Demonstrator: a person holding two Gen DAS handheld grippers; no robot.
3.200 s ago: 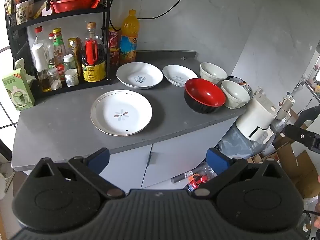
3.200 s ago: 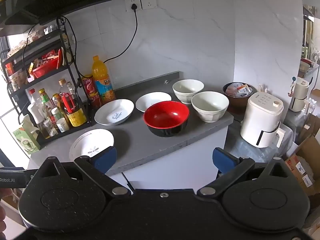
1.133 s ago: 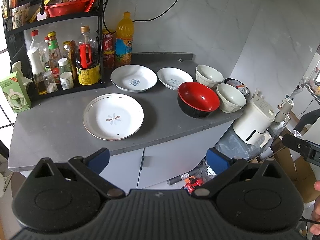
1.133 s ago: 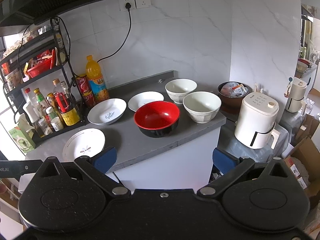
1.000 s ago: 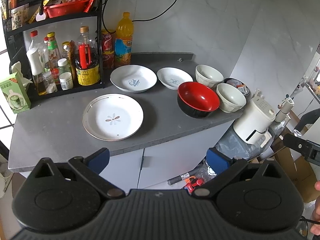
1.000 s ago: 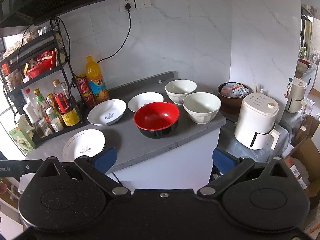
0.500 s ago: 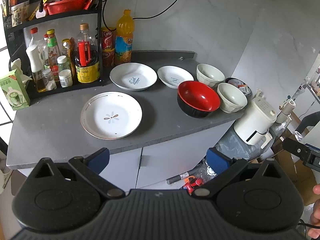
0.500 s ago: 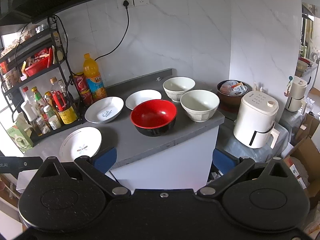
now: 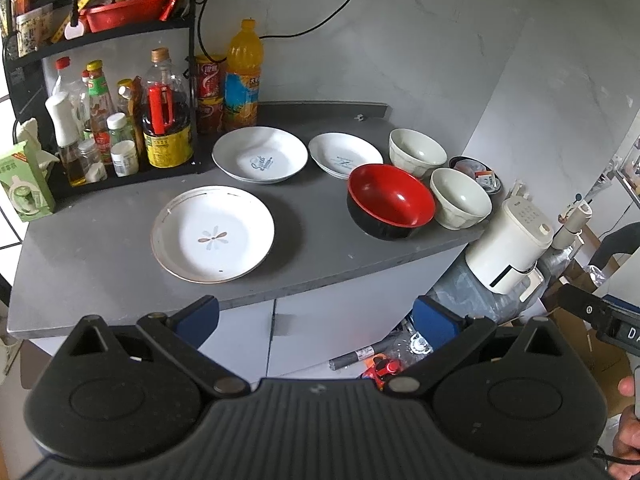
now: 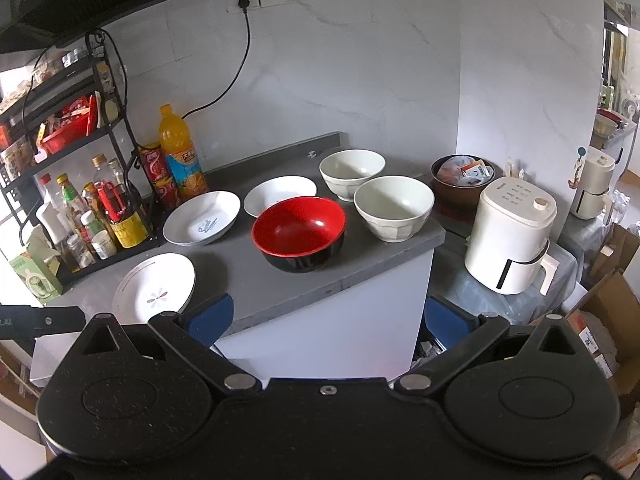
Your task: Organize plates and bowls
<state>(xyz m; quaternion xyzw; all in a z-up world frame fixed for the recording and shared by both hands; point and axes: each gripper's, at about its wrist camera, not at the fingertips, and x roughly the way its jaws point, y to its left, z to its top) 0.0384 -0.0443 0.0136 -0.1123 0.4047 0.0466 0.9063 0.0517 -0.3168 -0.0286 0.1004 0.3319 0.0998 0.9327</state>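
Note:
On the grey counter (image 9: 316,252) lie a large white plate with a flower mark (image 9: 213,234) (image 10: 154,288), a deep white plate with blue print (image 9: 260,154) (image 10: 202,218) and a smaller white plate (image 9: 345,155) (image 10: 280,196). To their right stand a red-and-black bowl (image 9: 390,201) (image 10: 299,232) and two cream bowls (image 9: 417,152) (image 9: 460,198) (image 10: 352,172) (image 10: 394,207). My left gripper (image 9: 316,316) and right gripper (image 10: 328,316) hang open and empty in front of the counter edge, well short of the dishes.
A black rack (image 9: 104,92) with bottles and jars fills the counter's left back. An orange drink bottle (image 9: 242,76) and red cans stand by the wall. A white appliance (image 10: 510,236) and a brown bowl of packets (image 10: 462,178) sit lower, right of the counter. Cardboard boxes lie on the floor.
Both views have drifted slightly; the dishes sit a little further left in the right wrist view. Nothing on the counter has moved, and both grippers stay open.

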